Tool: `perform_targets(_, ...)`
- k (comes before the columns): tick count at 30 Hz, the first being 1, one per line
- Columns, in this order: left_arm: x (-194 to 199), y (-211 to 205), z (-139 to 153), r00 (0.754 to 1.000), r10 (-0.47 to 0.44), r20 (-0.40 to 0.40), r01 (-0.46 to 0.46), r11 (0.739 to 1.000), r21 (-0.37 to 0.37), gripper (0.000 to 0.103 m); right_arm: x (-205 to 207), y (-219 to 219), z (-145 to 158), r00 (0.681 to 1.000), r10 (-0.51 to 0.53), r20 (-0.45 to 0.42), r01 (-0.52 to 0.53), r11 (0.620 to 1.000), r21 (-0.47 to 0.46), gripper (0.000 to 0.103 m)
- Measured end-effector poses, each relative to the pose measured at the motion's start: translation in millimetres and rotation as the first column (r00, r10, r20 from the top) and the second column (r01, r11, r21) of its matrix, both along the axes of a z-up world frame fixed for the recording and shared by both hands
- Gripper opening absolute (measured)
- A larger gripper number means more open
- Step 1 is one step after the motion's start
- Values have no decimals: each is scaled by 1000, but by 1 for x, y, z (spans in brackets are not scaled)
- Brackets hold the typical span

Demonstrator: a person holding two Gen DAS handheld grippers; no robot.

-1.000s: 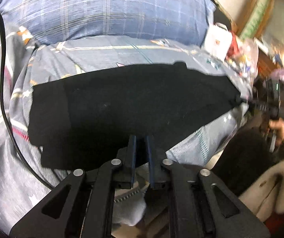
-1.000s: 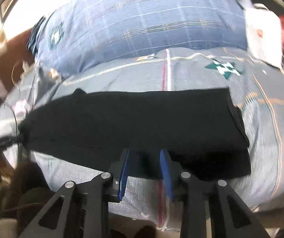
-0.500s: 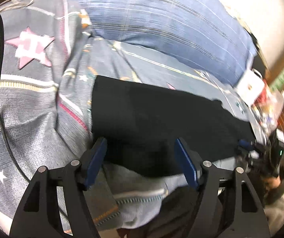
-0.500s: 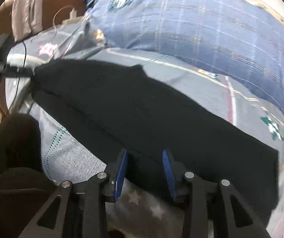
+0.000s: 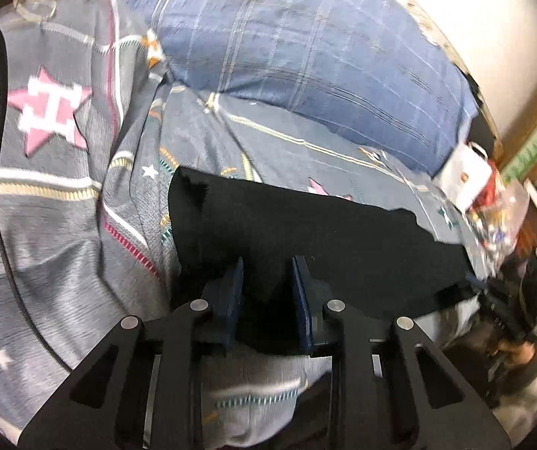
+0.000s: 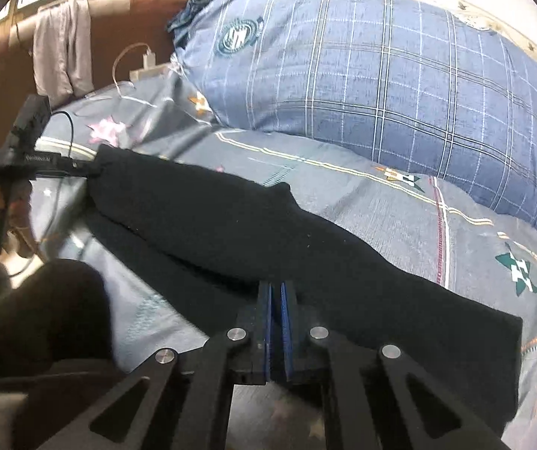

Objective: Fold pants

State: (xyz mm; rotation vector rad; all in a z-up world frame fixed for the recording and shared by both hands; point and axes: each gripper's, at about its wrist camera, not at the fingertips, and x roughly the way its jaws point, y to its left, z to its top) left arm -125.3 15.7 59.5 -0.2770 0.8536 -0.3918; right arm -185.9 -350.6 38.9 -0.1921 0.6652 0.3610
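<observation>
Black pants (image 5: 343, 247) lie stretched lengthwise across a grey patterned bed sheet (image 5: 62, 225). My left gripper (image 5: 266, 266) is at their left end. Its jaws are closing, with bunched black cloth filling the gap between the blue pads. My right gripper (image 6: 276, 287) is shut on the near edge of the pants (image 6: 231, 225) towards their right end, pads nearly together. The right wrist view shows the left gripper (image 6: 90, 168) with the pants' tapered end at its tip. The left wrist view shows the right gripper (image 5: 469, 285) at the other end.
A big blue plaid pillow (image 6: 381, 75) lies behind the pants. A black cable (image 5: 2, 150) runs down the sheet at left. A white bag (image 5: 463, 172) and clutter sit at the right. A person's dark-clad leg (image 6: 36, 300) is at the bed's near edge.
The left jaws opened wide over the pants' end, then narrowed on the cloth. The right jaws went from apart to shut on the near edge. Both grippers rolled and shifted along the pants.
</observation>
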Motion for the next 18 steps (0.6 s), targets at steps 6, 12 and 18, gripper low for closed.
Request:
perform_targets(6, -11, -1, -15, 1000, -3, -14, 4, 999, 43, 25, -14, 6, -20, 997, 32, -73, -31, 999, 6, 4)
perform_targets(12, -14, 4, -11, 1000, 20, -18, -19, 998, 57, 25, -4, -13, -38, 986, -41, -163, 56, 995, 89, 20)
perform_targets(18, -29, -2, 29, 994, 25, 103, -32, 997, 67, 57, -39, -78, -16, 962, -253, -105, 266, 953, 144, 34)
